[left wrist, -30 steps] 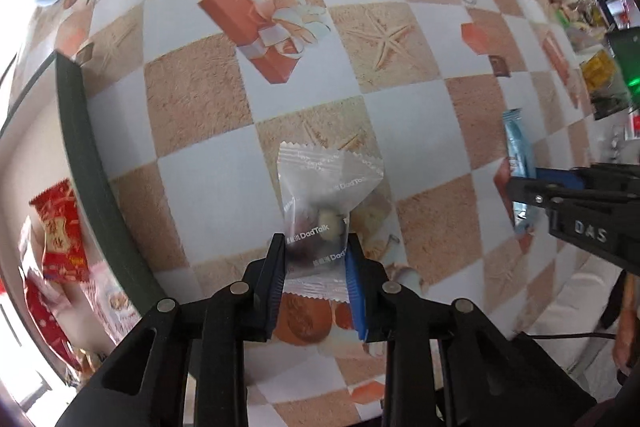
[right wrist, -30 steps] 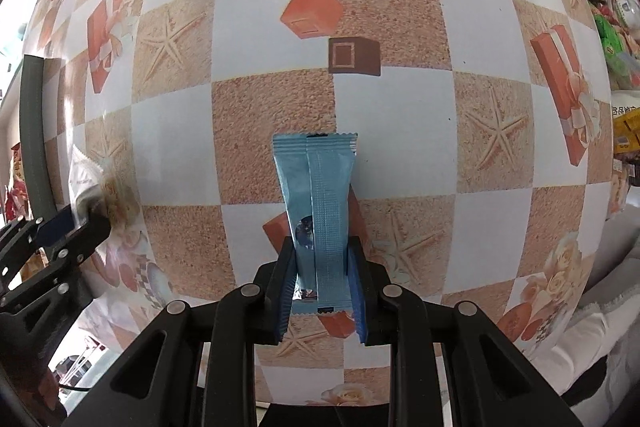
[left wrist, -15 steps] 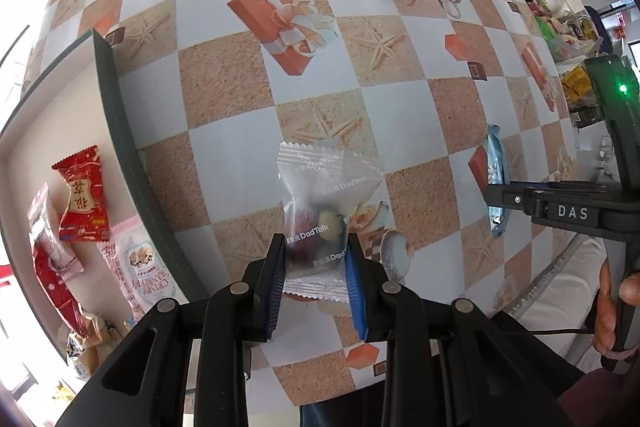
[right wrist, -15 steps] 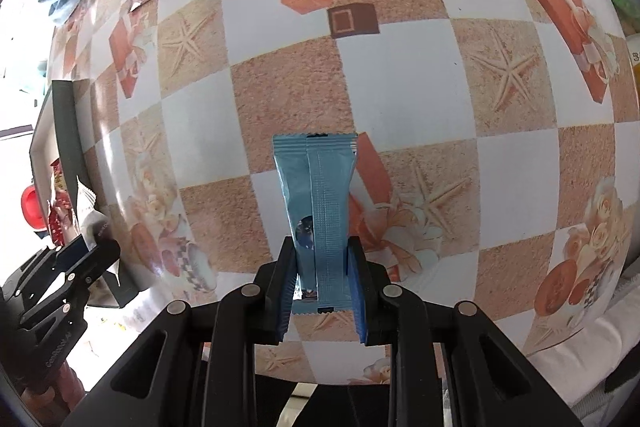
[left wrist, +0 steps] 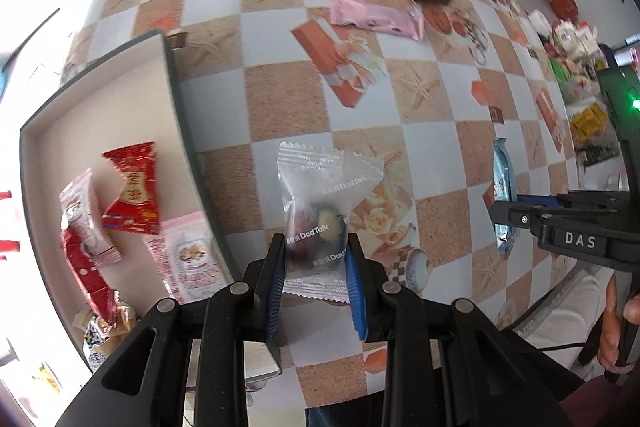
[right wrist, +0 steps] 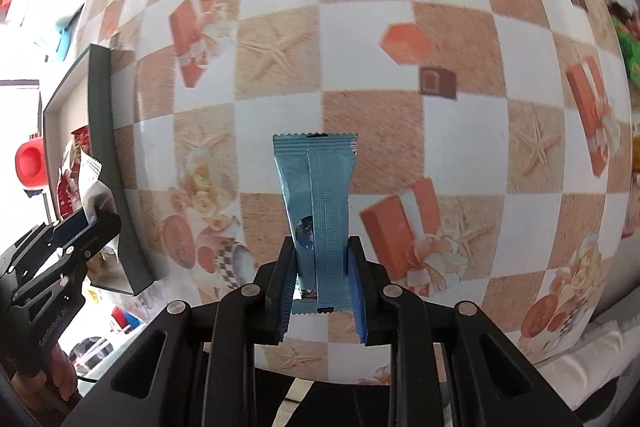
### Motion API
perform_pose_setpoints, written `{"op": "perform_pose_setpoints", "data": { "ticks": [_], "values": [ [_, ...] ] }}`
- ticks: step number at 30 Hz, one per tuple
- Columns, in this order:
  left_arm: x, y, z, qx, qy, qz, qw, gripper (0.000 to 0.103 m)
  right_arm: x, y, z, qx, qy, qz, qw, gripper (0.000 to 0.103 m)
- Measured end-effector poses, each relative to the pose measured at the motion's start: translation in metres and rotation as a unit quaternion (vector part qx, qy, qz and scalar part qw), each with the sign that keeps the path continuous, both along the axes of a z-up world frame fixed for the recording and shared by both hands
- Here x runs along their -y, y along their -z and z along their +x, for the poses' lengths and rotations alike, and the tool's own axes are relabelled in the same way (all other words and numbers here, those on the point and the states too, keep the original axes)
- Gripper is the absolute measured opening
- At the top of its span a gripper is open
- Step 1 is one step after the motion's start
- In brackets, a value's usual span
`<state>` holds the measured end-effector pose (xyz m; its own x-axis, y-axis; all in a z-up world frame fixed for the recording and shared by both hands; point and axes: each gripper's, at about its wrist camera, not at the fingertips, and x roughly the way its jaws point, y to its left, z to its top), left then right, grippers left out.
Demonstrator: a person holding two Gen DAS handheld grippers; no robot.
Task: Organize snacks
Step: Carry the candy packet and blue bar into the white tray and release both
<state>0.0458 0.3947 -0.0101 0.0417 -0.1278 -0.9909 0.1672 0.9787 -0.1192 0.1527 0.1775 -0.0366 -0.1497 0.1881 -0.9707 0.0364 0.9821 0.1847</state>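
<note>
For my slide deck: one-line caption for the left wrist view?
Left gripper holds a clear snack packet above the checkered table, beside the snack box.

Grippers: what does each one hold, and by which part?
Left gripper pinches the clear packet near its bottom seam; right gripper pinches the blue packet by its lower end.

— Was the worktop (left wrist: 288, 111) open beside the box (left wrist: 176, 99)?
— Yes, bare squares there; only its dark wall stood between. Wrappers (left wrist: 132, 187) crowded the box's near end; the far end lay free.
</note>
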Motion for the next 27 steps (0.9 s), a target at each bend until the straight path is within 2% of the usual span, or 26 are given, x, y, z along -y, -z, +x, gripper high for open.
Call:
{"op": "perform_pose_setpoints", "data": {
  "ticks": [13, 27],
  "values": [
    [-0.039, -0.006, -0.001, 0.026, -0.08, -0.006, 0.9965, 0.031, -0.08, -0.023, 0.022, 0.024, -0.094, 0.002, 0.995, 0.025],
    [-0.11, -0.009, -0.015, 0.041, -0.163, 0.007, 0.9858, 0.031, -0.195, -0.051, 0.048, 0.044, -0.202, 0.033, 0.978, 0.025]
  ]
}}
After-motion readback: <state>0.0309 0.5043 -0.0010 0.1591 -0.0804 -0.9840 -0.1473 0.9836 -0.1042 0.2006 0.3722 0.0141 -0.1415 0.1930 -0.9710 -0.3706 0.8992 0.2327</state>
